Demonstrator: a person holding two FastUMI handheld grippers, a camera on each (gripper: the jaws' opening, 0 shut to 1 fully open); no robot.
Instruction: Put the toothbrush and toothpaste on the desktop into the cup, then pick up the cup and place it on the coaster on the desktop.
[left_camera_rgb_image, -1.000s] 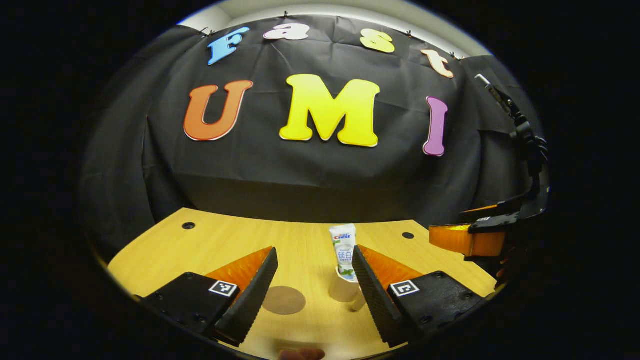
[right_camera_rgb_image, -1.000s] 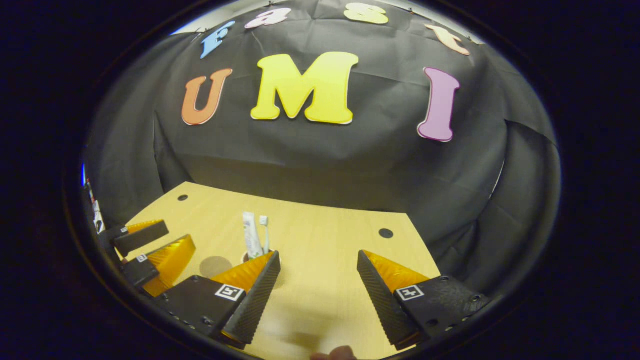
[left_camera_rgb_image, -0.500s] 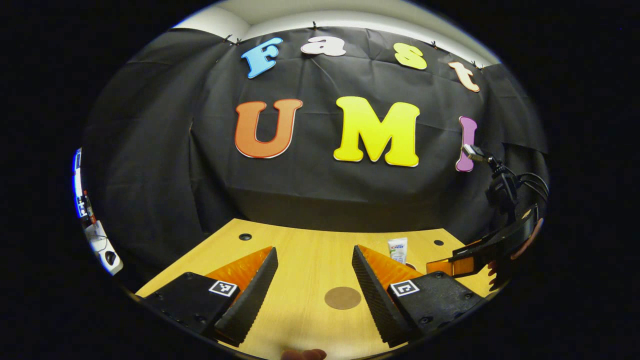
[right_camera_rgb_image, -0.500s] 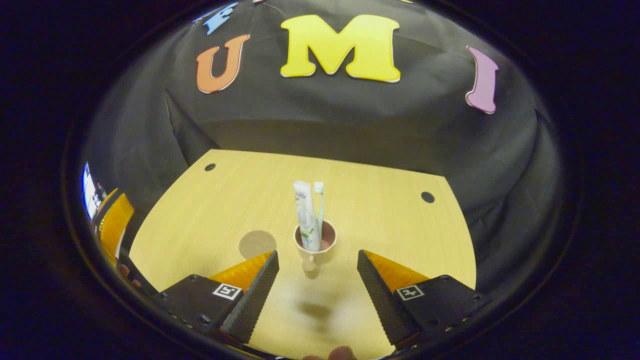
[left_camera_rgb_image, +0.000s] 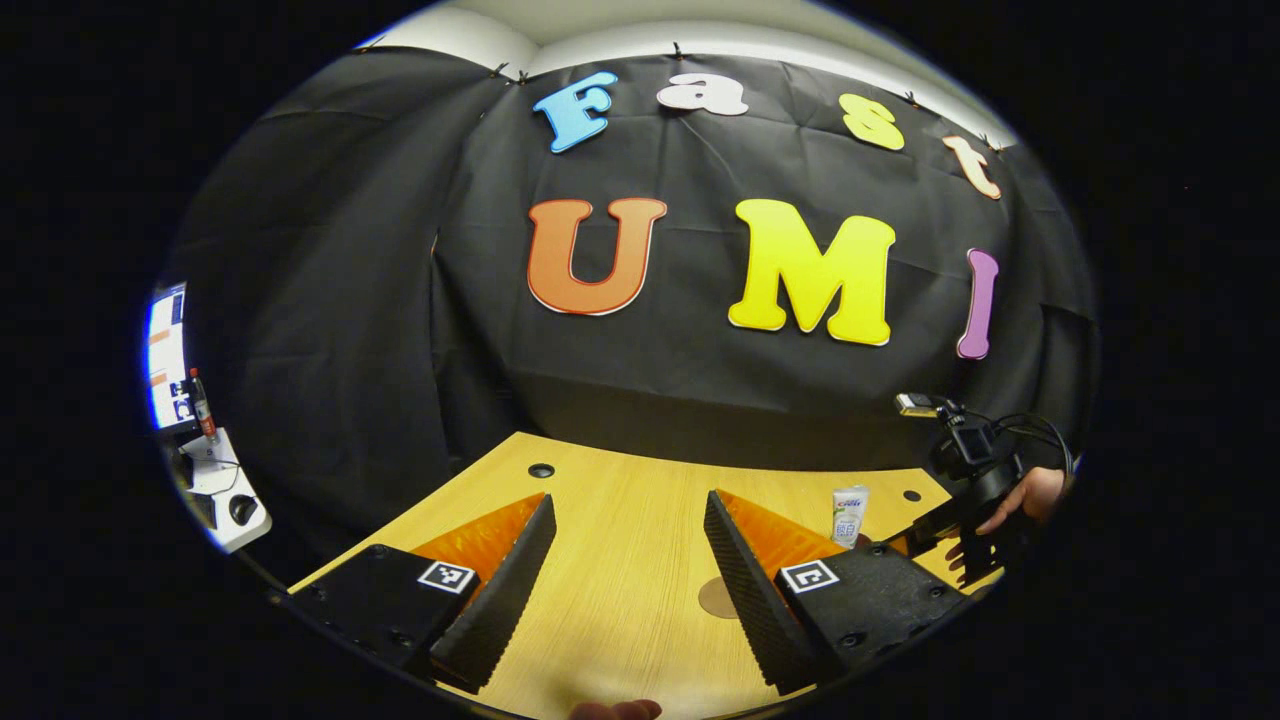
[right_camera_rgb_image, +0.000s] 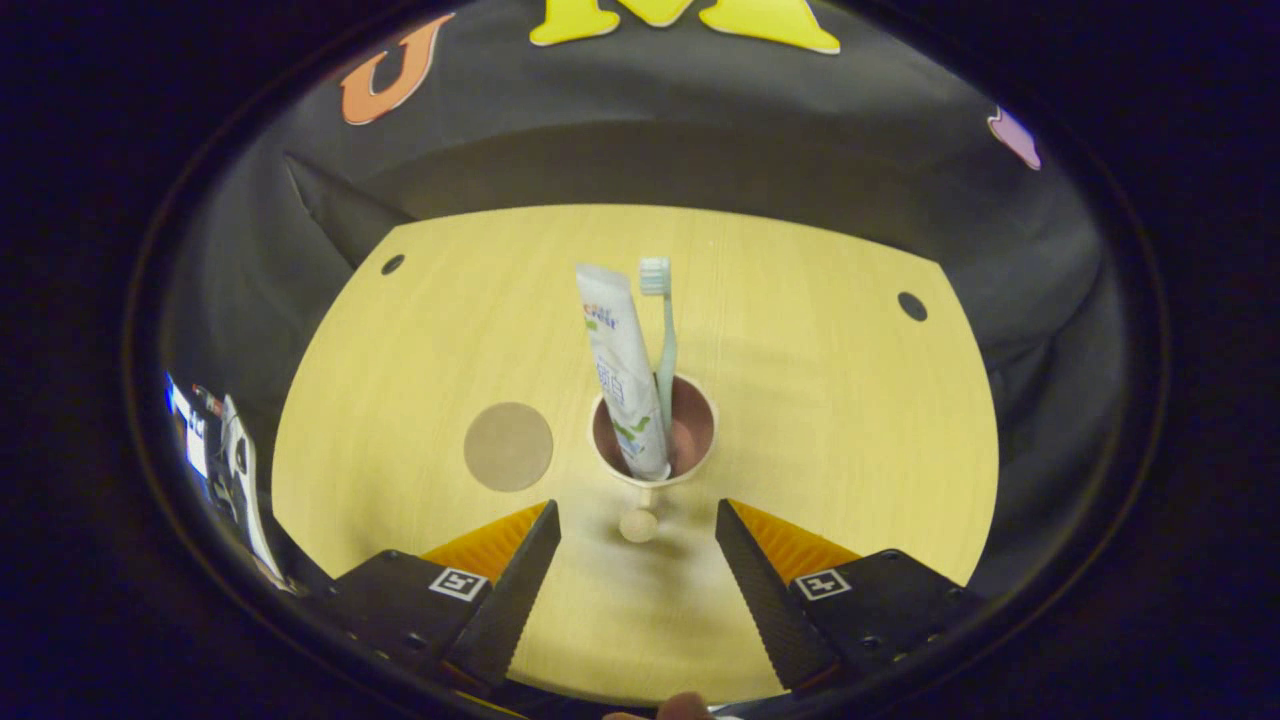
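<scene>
In the right gripper view a pale cup (right_camera_rgb_image: 700, 440) with a dark red inside stands upright on the wooden desk (right_camera_rgb_image: 830, 400). A white toothpaste tube (right_camera_rgb_image: 618, 360) and a light green toothbrush (right_camera_rgb_image: 664, 340) stand in it. Its handle knob (right_camera_rgb_image: 638, 524) points toward me, between the fingers of my open right gripper (right_camera_rgb_image: 635, 514), which hovers just short of the cup. A round brown coaster (right_camera_rgb_image: 508, 446) lies left of the cup. My left gripper (left_camera_rgb_image: 628, 500) is open over bare desk; the toothpaste tube (left_camera_rgb_image: 850, 514) and part of the coaster (left_camera_rgb_image: 716, 598) show to its right.
Two dark round holes (right_camera_rgb_image: 392, 264) (right_camera_rgb_image: 911, 305) sit near the desk's far corners. In the left gripper view a hand (left_camera_rgb_image: 1018, 494) holds the other gripper at the far right, and white equipment (left_camera_rgb_image: 215, 490) stands beyond the desk's left edge.
My left gripper has swung left, away from the cup. My right gripper has tilted down and moved in until the cup stands centred ahead of its fingers.
</scene>
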